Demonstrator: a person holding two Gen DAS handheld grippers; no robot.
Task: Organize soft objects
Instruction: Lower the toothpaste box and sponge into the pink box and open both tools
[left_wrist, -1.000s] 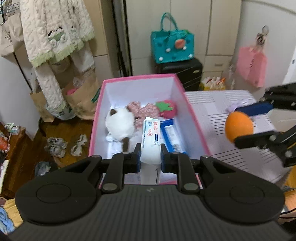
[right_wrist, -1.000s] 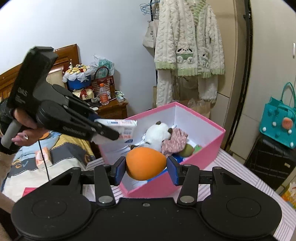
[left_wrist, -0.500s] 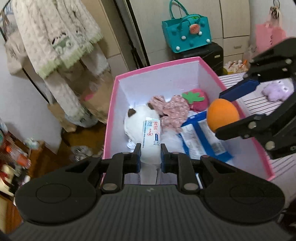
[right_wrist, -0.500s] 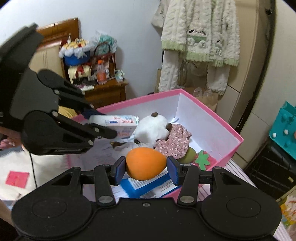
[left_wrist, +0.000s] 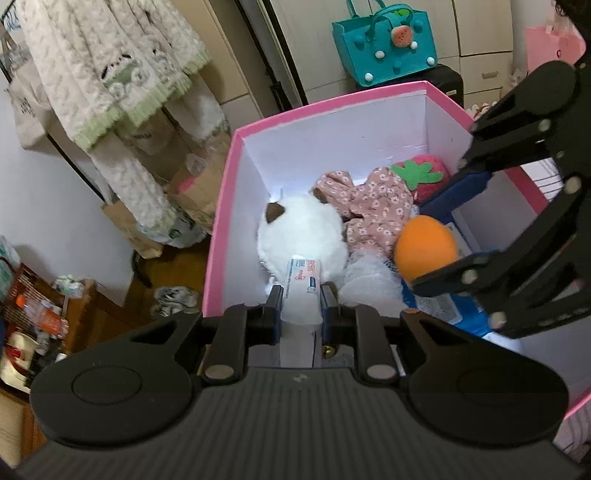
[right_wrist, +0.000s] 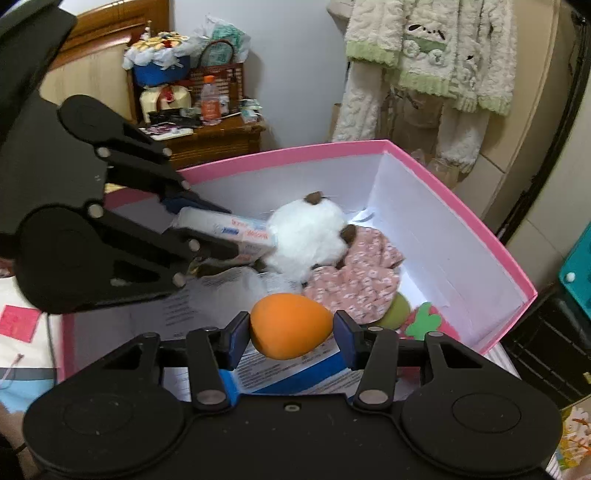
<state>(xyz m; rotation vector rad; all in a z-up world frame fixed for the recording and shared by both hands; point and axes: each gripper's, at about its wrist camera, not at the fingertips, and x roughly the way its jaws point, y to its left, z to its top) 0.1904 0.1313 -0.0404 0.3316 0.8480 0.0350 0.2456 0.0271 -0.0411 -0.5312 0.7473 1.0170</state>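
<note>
Currently you have both tools angled down over the pink box (left_wrist: 221, 206), the largest thing in view and the container for the soft items. It carries a white plush (left_wrist: 301, 236) against its left wall, a floral pink fabric piece (left_wrist: 373, 210) toward the middle, and a red strawberry plush (left_wrist: 424, 177) near the far right corner. A blue-and-white packet (right_wrist: 295, 373) lies flat on the floor by the near edge. Judgement: earlier items sit at the far end, so the open floor near the front is the sensible drop zone.

Left gripper (left_wrist: 300, 312): jaws clamped on a white tissue pack (left_wrist: 303, 275), though just starting to ease apart; pads look in contact with the pack's sides. The pack's far end sits against, or just short of, the white plush; contact cannot be confirmed. In the right wrist view the same gripper (right_wrist: 236, 240) reaches in across the left edge, pitched steeply down.

Right gripper (right_wrist: 291, 334): jaws opening, with the orange egg-shaped toy (right_wrist: 290, 326) between them; pads appear to touch both ends. It hangs inside the box above the packet, beside the floral fabric.

Judgement: both items are placed for release; you hold each by its narrow span so it drops cleanly.
</note>
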